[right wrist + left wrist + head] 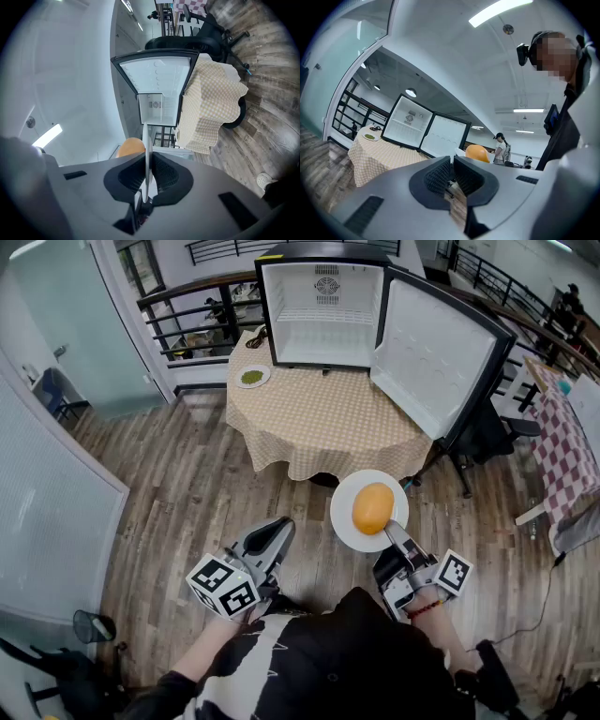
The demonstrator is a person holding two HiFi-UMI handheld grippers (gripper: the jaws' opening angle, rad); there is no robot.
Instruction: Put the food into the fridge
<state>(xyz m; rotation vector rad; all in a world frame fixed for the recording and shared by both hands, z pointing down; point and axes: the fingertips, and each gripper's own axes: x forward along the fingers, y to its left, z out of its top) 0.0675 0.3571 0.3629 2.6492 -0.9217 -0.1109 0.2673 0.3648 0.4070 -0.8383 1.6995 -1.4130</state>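
I am pinching the plate (345, 521) rim in my right claw (394, 530), orange food (373, 508) aboard; open fridge (323, 310) lying straight ahead.

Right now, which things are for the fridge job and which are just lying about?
For the job: right tongs, shut on the white plate; round orange food on it; open fridge; green-food plate on the table.
Just about: left tongs, empty; office chair; red-checked table.

Head view steeply down; all views share fridge (323, 324).
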